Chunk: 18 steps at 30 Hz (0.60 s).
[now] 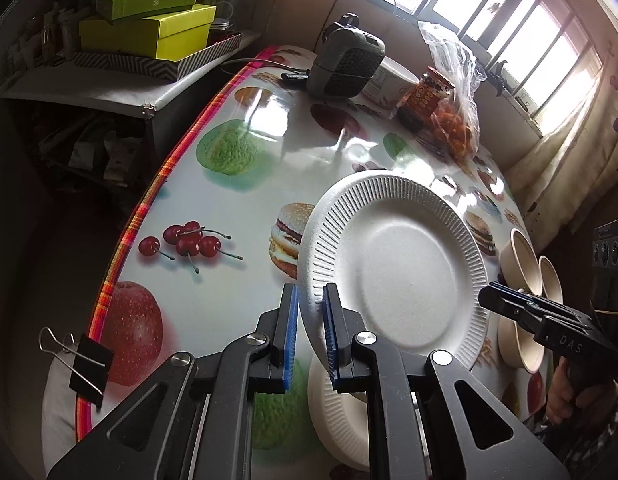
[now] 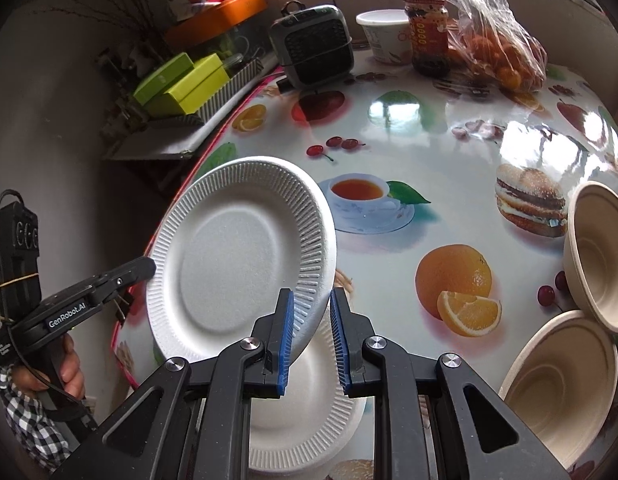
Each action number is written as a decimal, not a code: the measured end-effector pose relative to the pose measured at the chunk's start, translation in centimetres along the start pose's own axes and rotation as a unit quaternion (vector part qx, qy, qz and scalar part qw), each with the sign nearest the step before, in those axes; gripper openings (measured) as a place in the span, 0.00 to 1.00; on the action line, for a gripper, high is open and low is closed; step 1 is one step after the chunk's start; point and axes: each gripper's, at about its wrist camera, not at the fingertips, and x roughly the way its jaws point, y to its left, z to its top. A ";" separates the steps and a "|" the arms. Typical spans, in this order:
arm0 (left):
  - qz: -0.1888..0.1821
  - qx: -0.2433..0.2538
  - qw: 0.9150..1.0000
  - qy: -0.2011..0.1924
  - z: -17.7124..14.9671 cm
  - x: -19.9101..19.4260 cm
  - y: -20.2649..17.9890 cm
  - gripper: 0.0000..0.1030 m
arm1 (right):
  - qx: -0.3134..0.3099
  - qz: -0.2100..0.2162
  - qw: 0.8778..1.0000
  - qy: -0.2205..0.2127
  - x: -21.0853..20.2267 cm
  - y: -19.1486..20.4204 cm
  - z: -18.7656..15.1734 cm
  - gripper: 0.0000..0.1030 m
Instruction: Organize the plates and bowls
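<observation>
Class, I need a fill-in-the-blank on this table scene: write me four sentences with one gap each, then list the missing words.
1. The raised white plate is gripped at its rim by ___ grippers.
2. Under it on the table lies a second white ___.
3. The jar has a ___ lid.
4. The two boxes on the side shelf are ___.

Missing words: two; plate; red; green

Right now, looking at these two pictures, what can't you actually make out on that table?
- Lower plate: both wrist views, largely covered by the lifted plate and the left hand-held gripper or right hand-held gripper.
- Jar label: too small to read.
- Near bowl: right wrist view, cut off by the edge.
- Bag contents: orange pieces, too blurred to name.
</observation>
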 end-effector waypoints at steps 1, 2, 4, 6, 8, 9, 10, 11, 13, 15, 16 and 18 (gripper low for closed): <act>-0.001 0.002 1.000 0.000 -0.3 -0.1 -0.1 0.13 | -0.002 -0.002 1.000 -0.002 -0.3 0.0 -0.4 0.18; -0.001 0.002 1.000 0.001 -0.5 -0.1 -0.3 0.13 | -0.003 -0.002 1.000 -0.002 -0.5 0.0 -0.7 0.18; -0.002 0.007 1.000 0.004 -1.1 -0.2 -0.5 0.13 | -0.004 -0.005 1.000 -0.001 -0.8 -0.1 -1.3 0.18; -0.001 0.010 1.000 0.008 -1.8 -0.2 -0.7 0.13 | -0.006 -0.005 1.000 0.001 -1.0 -0.3 -2.0 0.18; -0.002 0.013 1.000 0.011 -2.3 -0.2 -0.9 0.13 | -0.005 -0.006 1.000 0.001 -1.2 -0.4 -2.7 0.18; -0.002 0.012 1.000 0.013 -2.5 -0.2 -1.0 0.13 | -0.004 -0.005 1.000 0.001 -1.3 -0.5 -2.9 0.18; -0.003 0.013 1.000 0.015 -2.8 -0.2 -1.0 0.13 | -0.002 -0.005 1.000 0.002 -1.4 -0.6 -3.2 0.18; -0.005 0.014 1.000 0.016 -3.0 -0.2 -1.1 0.13 | -0.002 -0.007 1.000 0.002 -1.4 -0.7 -3.4 0.18; -0.006 0.013 1.000 0.018 -3.5 -0.3 -1.1 0.13 | 0.000 -0.006 1.000 0.005 -1.4 -0.8 -3.9 0.18; -0.006 0.015 1.000 0.018 -4.0 -0.4 -1.2 0.13 | -0.002 -0.009 1.000 0.006 -1.4 -0.8 -4.4 0.18; -0.006 0.014 1.000 0.019 -4.2 -0.4 -1.2 0.13 | -0.001 -0.008 1.000 0.007 -1.4 -0.9 -4.6 0.18; -0.005 0.016 1.000 0.021 -4.5 -0.4 -1.3 0.13 | 0.000 -0.009 1.000 0.007 -1.4 -0.9 -4.9 0.18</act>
